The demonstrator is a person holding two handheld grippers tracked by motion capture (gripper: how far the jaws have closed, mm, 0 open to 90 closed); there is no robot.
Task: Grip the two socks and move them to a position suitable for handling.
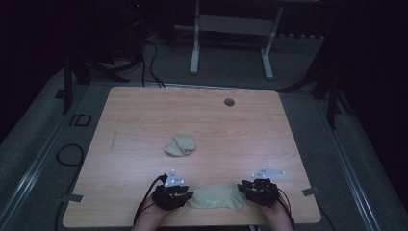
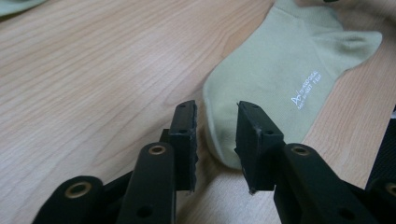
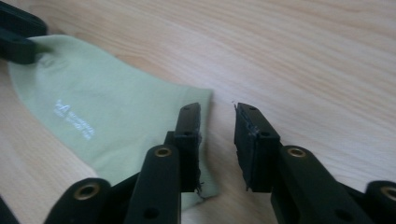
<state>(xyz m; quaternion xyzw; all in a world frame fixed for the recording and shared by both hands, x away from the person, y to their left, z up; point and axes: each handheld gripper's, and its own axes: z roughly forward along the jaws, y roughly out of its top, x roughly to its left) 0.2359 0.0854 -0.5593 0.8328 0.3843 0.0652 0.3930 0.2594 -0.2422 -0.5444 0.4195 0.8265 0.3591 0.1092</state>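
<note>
A pale green sock [image 1: 215,197] lies flat near the table's front edge, with small white lettering on it. My left gripper [image 1: 174,193] sits at its left end, open, with the sock's rounded toe edge [image 2: 219,135] between the jaws. My right gripper [image 1: 255,188] sits at the sock's right end, open, its left jaw over the sock's cuff edge [image 3: 140,126]. A second pale green sock [image 1: 181,145] lies crumpled near the middle of the table.
The wooden table [image 1: 144,120] has a round grey cable hole [image 1: 229,102] at the back. Cables trail from both grippers off the front edge. A white desk frame [image 1: 231,33] stands on the floor beyond the table.
</note>
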